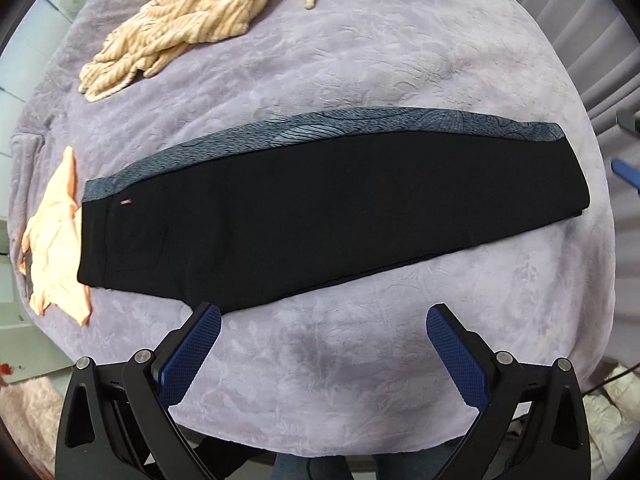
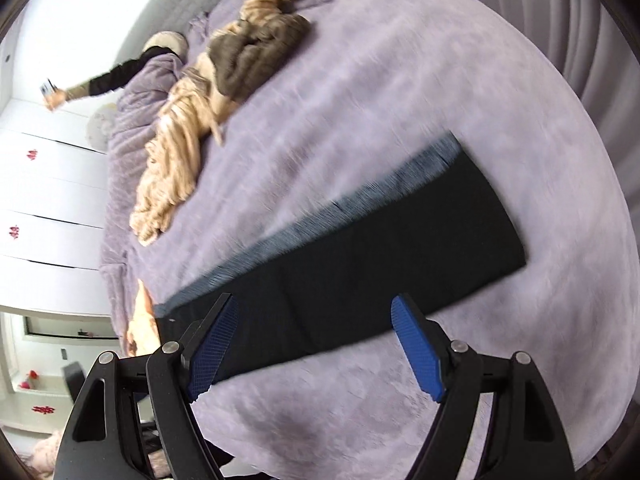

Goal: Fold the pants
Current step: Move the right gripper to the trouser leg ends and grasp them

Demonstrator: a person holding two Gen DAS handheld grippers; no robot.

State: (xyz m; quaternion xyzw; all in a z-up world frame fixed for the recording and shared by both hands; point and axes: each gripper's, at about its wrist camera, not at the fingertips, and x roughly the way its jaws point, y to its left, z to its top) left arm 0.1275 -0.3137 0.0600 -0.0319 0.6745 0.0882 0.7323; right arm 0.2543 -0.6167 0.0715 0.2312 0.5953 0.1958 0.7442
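Observation:
The black pants [image 1: 280, 208] lie flat on the lilac blanket, folded lengthwise, with a blue-grey patterned stripe along the far edge and the waist at the left. My left gripper [image 1: 324, 316] hangs high above the near edge of the pants, open, with nothing between its blue pads. In the right wrist view the same pants [image 2: 380, 280] run diagonally from lower left to upper right. My right gripper [image 2: 316, 308] is raised over them, also open and holding nothing. The right wrist view is blurred by motion.
A peach and brown striped garment [image 1: 192, 20] is bunched at the far side of the blanket [image 1: 360, 380]. A small peach garment [image 1: 56, 240] lies by the waist of the pants. A person's sleeved arm [image 2: 108, 78] shows far off. Curtains [image 2: 568, 32] hang at right.

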